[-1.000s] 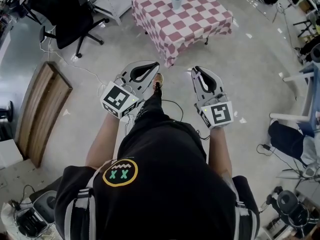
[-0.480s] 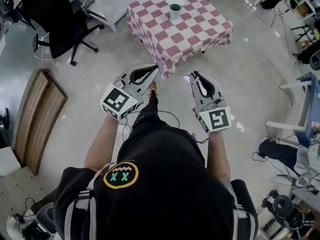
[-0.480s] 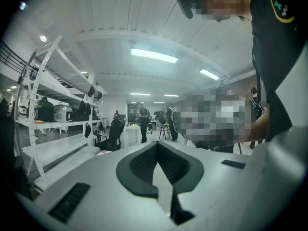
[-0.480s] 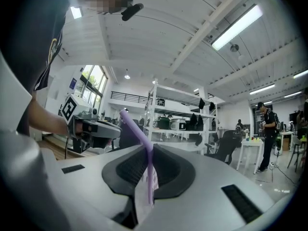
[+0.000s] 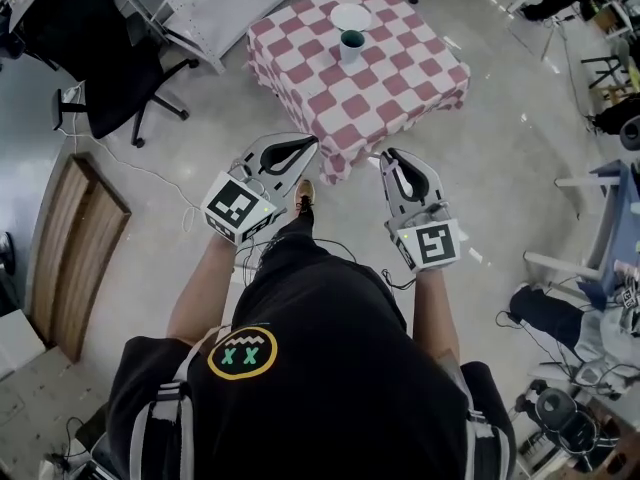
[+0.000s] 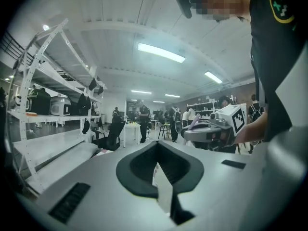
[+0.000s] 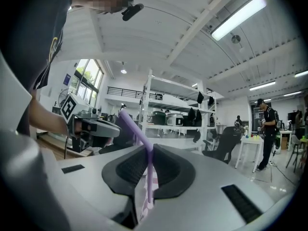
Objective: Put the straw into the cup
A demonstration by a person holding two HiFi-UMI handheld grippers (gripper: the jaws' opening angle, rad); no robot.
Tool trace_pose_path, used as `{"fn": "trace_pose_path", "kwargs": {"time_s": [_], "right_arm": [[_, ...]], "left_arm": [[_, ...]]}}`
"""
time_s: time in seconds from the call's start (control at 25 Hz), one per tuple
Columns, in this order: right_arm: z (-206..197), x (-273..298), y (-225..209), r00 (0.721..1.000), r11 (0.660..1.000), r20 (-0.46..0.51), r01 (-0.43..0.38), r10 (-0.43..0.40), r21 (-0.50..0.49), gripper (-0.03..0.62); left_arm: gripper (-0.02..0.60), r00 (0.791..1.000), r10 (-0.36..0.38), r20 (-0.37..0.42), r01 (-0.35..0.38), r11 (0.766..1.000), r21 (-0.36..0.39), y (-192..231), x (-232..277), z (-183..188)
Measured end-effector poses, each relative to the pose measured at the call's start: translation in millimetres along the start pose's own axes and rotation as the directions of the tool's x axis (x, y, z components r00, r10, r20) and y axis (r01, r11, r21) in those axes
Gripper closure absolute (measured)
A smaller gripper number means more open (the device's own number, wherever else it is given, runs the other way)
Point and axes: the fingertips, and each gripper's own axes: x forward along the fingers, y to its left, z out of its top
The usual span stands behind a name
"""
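Right hand-held gripper (image 5: 388, 154) is pinching the purple straw (image 7: 149, 177). In the right gripper view the jaws press on it near its bend. The lower length drops straight down between them, and the short upper part leans off toward 10 o'clock. Left hand-held gripper (image 5: 312, 142) sits just beside it at 9 o'clock, with its jaws pressed together on nothing.

Both are held out level over the floor, at the near corner of the desk (image 5: 400, 78) with its red-and-white checked cloth. The cup (image 5: 351, 45) stands upright on the far half of that desk, at 12 o'clock from the two grippers and well apart from them. A white plate (image 5: 351, 16) lies just beyond the cup, again at 12 o'clock. The cup looks empty, though it is too small in the head view to be sure.

The step in hand is the carry to the cup, and the straw is not yet anywhere near it. To do it well:

- Leave the pinch as it is; a harder squeeze would likely flatten so thin a tube.
- Bring the right gripper above the cup before lowering, so that the hanging end meets the mouth and not the rim.
- Lower straight down, and spread the jaws only once the end is inside.
- The cup is probably light, so resting the left gripper against its 9 o'clock side should stop it tipping.
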Motion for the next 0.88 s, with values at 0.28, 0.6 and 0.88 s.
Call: {"fn": "trace_pose_path", "kwargs": {"time_s": [0.28,0.6,0.88], "right_arm": [[7,82,-45,1.0,1.0,-0.007,0.019,-0.019,0.0,0.54],[3,150,-94,0.998,0.998,-0.025,0.062,-0.062,-0.004,0.539],[3,184,-134,0.999,0.999,0.0,0.052,-0.052,-0.001,0.539]], "left_arm": [[0.568,1.0,-0.007,0.002,0.007,1.0,-0.021,85,36,-2],[0.567,0.998,-0.055,-0.028,0.054,0.998,-0.035,138,74,-12],[0.568,0.999,-0.031,-0.044,0.029,0.999,-0.044,162,106,-15]]}}
